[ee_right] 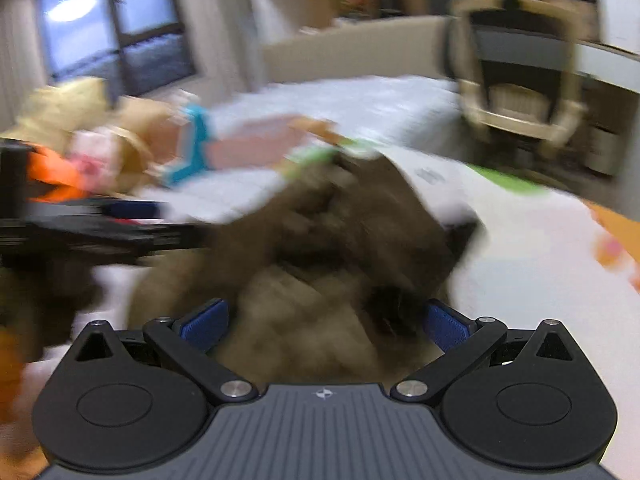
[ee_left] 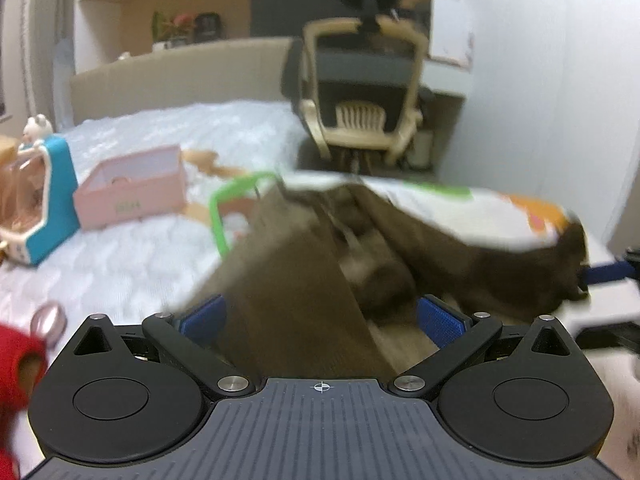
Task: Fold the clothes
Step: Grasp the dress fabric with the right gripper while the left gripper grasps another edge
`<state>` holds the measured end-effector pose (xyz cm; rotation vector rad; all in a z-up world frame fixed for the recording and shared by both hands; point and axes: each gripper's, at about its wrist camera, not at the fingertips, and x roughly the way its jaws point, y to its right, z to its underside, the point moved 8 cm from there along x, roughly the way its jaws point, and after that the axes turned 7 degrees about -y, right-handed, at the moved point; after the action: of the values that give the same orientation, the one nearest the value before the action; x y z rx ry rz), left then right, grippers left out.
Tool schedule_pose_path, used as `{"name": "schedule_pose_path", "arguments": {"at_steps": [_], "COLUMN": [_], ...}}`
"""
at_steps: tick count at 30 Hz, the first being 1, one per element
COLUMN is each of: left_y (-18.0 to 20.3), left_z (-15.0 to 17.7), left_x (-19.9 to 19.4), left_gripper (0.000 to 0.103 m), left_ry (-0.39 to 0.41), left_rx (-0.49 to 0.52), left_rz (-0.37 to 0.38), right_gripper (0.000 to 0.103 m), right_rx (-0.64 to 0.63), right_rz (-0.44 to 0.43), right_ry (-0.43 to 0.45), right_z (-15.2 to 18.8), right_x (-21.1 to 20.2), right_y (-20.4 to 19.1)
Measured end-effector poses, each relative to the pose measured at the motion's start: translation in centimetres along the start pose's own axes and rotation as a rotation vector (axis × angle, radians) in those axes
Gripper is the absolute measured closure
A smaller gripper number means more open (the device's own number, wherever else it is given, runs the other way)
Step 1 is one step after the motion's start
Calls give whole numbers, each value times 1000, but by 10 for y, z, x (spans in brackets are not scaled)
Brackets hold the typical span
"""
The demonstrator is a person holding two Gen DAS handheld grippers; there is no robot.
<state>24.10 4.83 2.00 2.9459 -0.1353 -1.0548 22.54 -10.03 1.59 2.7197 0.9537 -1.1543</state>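
A brown garment [ee_left: 304, 280] is seen bunched and partly lifted above the near part of the bed [ee_left: 140, 248], spread between the two tools and blurred in both views. The left tool [ee_left: 320, 316] shows its blue pads wide apart with cloth lying between them, so it appears released rather than clenched; the same is seen of the right tool [ee_right: 324, 320] in its own view. In the left wrist view, however, a blue finger at the far right seems to meet the garment's right corner, so the right tool's state cannot be told with certainty. The cloth is judged soft, light and limp, likely to sag and slide. Hold is best taken at a hem or corner, pinched through one layer. A pink box [ee_left: 132, 188] lies at the far left.
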Motion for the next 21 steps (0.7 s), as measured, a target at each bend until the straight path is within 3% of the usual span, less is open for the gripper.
{"name": "schedule_pose_path", "arguments": {"at_steps": [2,4,9,11,14,19,21], "left_y": [-24,-53,-99,-104,-109,-110,-112], "left_z": [-17,-25,-11,0,13,16,16], "left_x": [18,46,122,138,151,154,156], "left_gripper": [0,0,0,0,0,0,0], "left_ry": [13,-10,-183,-229,-260,-257,-258], "left_rx": [-40,-98,-211,-231,-266,-283,-297], "left_rz": [3,-25,-34,-17,16,41,48], "right_gripper": [0,0,0,0,0,0,0], "right_rx": [-37,-40,33,90,211,303,272], "right_rz": [-72,-71,0,41,19,-20,-5], "right_ry": [16,18,-48,-123,-201,-161,-142], "right_z": [-29,-55,-106,-102,-83,-77,-82], "right_x": [0,16,109,155,192,192,187], "right_y": [-10,-8,28,53,75,84,85]}}
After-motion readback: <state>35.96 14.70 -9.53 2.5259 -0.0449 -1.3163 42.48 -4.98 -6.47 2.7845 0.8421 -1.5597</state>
